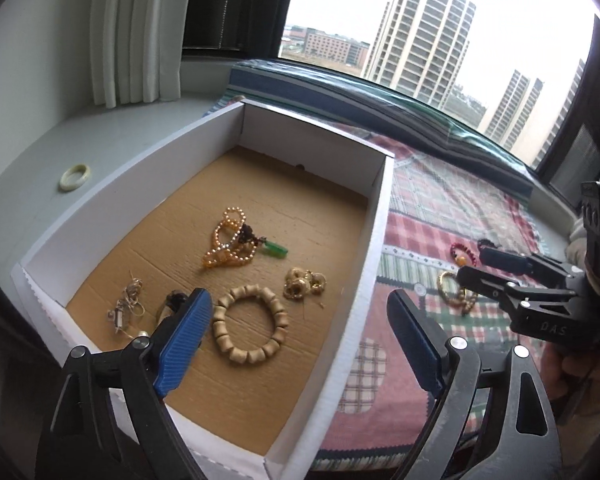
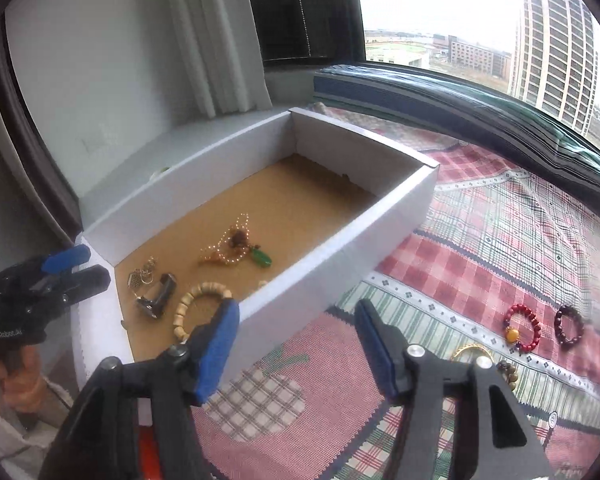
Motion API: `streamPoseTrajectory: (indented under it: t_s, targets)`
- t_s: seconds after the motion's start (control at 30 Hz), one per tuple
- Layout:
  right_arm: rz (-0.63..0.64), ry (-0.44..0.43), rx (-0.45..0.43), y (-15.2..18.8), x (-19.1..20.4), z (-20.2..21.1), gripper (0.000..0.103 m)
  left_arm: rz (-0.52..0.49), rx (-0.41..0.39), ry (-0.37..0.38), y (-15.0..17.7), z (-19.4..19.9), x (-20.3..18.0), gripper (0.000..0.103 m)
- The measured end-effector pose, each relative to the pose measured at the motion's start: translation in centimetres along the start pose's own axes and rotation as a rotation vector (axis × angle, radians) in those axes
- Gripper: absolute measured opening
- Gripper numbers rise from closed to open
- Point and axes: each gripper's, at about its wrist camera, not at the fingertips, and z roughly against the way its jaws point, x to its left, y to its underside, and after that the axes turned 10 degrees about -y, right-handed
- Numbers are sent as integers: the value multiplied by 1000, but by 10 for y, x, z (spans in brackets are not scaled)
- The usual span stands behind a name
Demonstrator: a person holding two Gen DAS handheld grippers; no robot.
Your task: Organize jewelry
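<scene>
Left claw (image 1: 300, 336) wide, empty, over the box's (image 1: 374, 240) near end, above the wooden bracelet (image 1: 250, 324). Right claw (image 2: 296, 344) wide, empty, outside the box wall. Risk: 3 bracelets, including the red bracelet (image 2: 523, 330), right of the box on slack quilt (image 2: 480, 248); pads may snag cloth.

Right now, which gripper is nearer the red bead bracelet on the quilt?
Right. The right gripper hangs over the quilt, with the red bead bracelet just ahead to its right. The left gripper straddles the box wall, farther off.
</scene>
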Motion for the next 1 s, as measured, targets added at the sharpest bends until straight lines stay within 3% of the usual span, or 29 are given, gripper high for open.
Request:
streamPoseTrajectory:
  t_s: [0.17,0.4,0.6,0.8,1.0]
  targets:
    - [-38,135,-1,47,-35,38,67,-76,30,97,17,1,-60,91]
    - [-111,302,-37,114,-77,84,67,-171,93,161,50,-17,-131,91]
    - [-251,387,-57,177,-110,96,67,-273,145,123,96,-38,-181,91]
    - [-374,455,-43,227,-133,93,67,-311,167,131,118,-43,-197,91]
    - [-406,507,-83,238,-136,97,67,-293,167,103,121,-49,-195,91]
